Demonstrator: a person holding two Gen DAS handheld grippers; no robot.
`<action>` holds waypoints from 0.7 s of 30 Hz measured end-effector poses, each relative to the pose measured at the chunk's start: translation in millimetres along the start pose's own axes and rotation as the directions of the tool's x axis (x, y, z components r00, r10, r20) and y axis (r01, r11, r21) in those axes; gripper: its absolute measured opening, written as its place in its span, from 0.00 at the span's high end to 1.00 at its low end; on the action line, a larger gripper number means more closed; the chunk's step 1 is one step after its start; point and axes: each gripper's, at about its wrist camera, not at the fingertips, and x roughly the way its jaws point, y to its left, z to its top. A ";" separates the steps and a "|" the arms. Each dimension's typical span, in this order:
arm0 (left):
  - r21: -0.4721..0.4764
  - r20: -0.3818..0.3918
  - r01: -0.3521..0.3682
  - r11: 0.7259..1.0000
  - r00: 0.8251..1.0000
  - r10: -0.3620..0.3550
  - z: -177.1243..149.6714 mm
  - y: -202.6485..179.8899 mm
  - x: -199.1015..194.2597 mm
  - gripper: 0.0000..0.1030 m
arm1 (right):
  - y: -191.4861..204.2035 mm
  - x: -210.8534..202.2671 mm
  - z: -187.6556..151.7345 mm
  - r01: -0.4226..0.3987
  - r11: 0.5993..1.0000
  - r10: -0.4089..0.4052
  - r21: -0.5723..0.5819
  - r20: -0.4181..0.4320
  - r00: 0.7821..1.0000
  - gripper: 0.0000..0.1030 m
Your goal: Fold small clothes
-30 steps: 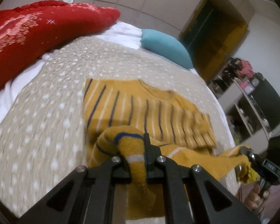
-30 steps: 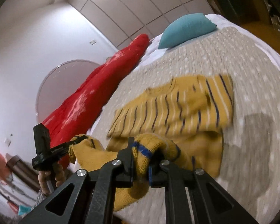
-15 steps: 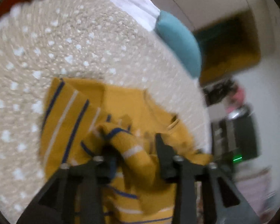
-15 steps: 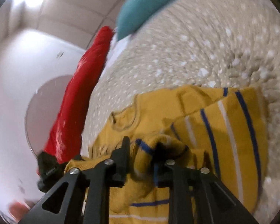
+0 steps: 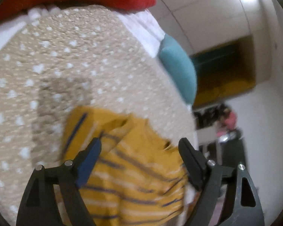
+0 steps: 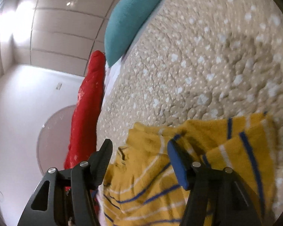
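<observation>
- Grippers first, nearest the lens: the left gripper (image 5: 139, 150) has its jaws opening and already wide, where a second ago they were pinched shut on a fold of yellow knit. Cloth lies below the gap, but neither pad presses on it.
- Same story on the other side: the right gripper (image 6: 139, 150) is also opening, jaws well apart, nothing clamped. Its blue-faced pad (image 6: 177, 163) stands clear above the fabric, which it gripped a second ago.
- Just past the fingertips lies the striped sweater (image 5: 134, 169), mustard with blue and white stripes. Its lower half, which both tools were carrying a second ago, has now come down over the upper half, near the neckline (image 6: 122, 151).
- My reading is that one fold has just been laid and let go. The top layer looks a little rumpled at the left tool's side, though blur hides detail, so it may want smoothing before another fold.
- Beyond the garment stretches the beige dotted bedspread (image 6: 207, 60), bare ahead of the sweater.
- Farther off, at the head of the bed, sit a teal pillow (image 6: 128, 24) and a red quilt (image 6: 86, 109), both well apart from the work.
</observation>
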 end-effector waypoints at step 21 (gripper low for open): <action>0.395 -0.070 -0.251 0.884 0.951 0.302 -107.6 0.1 -79.3 0.86 | -7.8 -126.8 -118.9 0.298 0.847 -0.311 -0.440 0.045 0.949 0.93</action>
